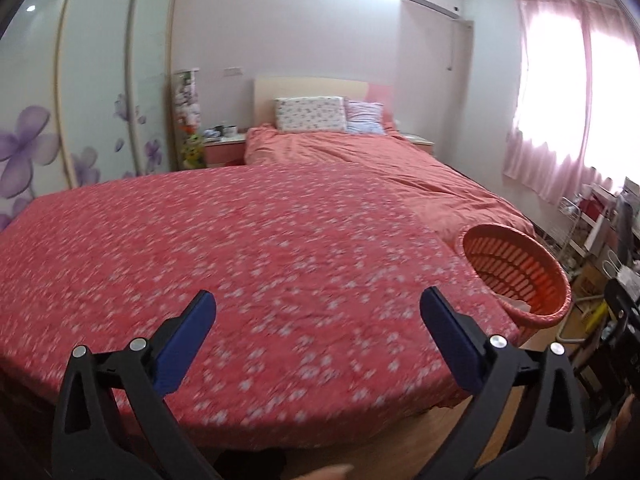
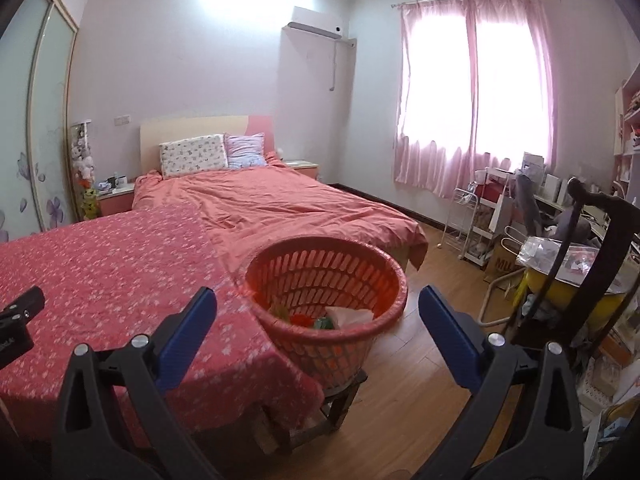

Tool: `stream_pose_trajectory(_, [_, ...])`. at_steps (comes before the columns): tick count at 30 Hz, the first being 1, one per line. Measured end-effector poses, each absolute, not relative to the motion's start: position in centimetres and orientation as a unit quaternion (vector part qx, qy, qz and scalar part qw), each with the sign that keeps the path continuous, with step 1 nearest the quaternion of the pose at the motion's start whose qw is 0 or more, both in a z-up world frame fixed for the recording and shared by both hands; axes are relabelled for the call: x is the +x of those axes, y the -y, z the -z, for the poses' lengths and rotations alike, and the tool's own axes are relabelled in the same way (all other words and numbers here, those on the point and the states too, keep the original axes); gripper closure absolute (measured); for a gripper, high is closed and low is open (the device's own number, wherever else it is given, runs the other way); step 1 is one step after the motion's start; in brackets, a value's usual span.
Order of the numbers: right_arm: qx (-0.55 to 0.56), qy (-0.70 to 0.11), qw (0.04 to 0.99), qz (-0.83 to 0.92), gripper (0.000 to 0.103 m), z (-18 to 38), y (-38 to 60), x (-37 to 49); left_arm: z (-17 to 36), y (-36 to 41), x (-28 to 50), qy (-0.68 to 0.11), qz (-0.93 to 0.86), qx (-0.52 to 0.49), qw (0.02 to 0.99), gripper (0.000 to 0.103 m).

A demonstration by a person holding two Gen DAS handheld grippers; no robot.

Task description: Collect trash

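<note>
I am holding my left claw and right claw spread and empty. The trash is lying in the orange basket, center frame. Collecting looks finished; next I am scanning the floral-covered table for leftovers.

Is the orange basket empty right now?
No, the right wrist view shows white paper and some green and red bits lying at the bottom of the basket.
</note>
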State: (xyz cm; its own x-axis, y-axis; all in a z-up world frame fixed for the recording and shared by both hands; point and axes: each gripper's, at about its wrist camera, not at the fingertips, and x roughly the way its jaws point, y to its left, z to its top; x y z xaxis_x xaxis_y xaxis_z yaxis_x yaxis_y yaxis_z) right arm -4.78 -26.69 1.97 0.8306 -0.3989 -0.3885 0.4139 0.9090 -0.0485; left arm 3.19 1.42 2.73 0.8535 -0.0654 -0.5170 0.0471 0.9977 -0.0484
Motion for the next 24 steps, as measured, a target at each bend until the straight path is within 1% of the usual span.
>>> stream_pose_trajectory(4, [0.037, -0.217, 0.955, 0.198, 0.004, -1.7, 25.9, -5.7, -2.2, -2.3, 1.7, -0.264, 0.015, -0.013, 0.964, 0.002])
stream_pose_trajectory(12, [0.031, -0.238, 0.95, 0.199, 0.004, -0.6, 23.9, -6.1, -1.0, -2.6, 0.2, -0.272, 0.01, -0.018, 0.962, 0.002])
stream_pose_trajectory(24, [0.039, -0.258, 0.943, 0.206, 0.004, -0.1, 24.5, -6.2, -0.6, -2.3, -0.7, -0.281, 0.009, -0.024, 0.959, 0.002])
